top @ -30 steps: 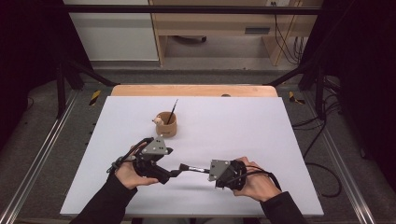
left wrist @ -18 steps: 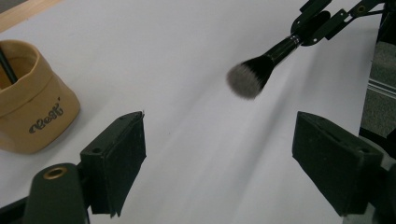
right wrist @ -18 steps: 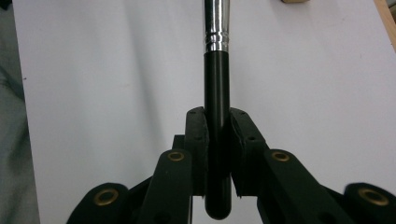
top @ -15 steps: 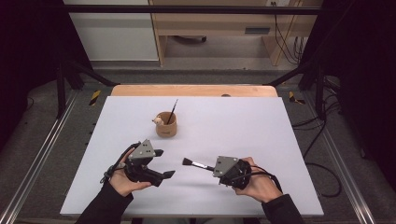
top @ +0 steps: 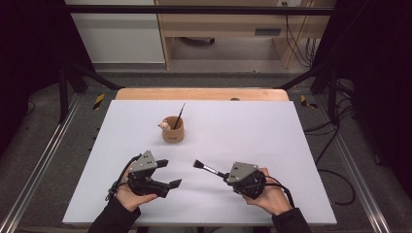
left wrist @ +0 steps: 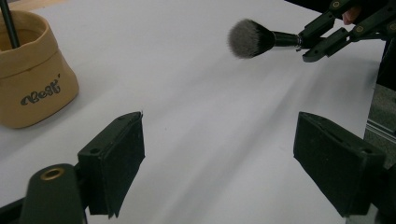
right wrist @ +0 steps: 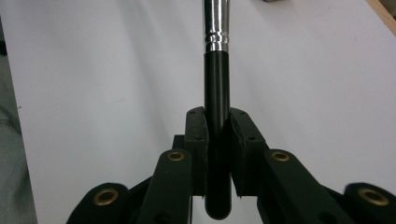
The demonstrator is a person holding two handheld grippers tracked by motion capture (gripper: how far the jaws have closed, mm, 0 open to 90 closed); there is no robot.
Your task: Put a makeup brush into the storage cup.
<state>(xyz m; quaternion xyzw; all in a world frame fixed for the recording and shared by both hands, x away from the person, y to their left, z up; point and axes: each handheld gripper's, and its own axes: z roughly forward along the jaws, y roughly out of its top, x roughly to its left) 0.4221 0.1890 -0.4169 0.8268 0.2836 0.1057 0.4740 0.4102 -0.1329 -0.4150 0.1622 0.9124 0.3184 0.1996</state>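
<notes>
A makeup brush (top: 206, 168) with a black handle and a grey-tipped head points left from my right gripper (top: 222, 174), whose jaws are shut on its handle (right wrist: 216, 70). My left gripper (top: 170, 173) rests low near the table's front left. Its jaws have just been opening and now stand open with nothing between them (left wrist: 219, 158). The brush head (left wrist: 247, 38) hangs ahead of it, apart from its pads. A tan fabric cup (top: 172, 130) stands mid-table with a thin black stick (top: 180, 114) in it.
The white tabletop (top: 252, 126) has a wooden strip (top: 201, 94) along its far edge. Metal frame rails (top: 43, 155) run along both sides. Cables (top: 335, 179) trail off to the right of the table.
My left gripper has drawn back to the left, away from the brush, and sunk toward the table. The brush stays in the right gripper, which has hardly moved.
</notes>
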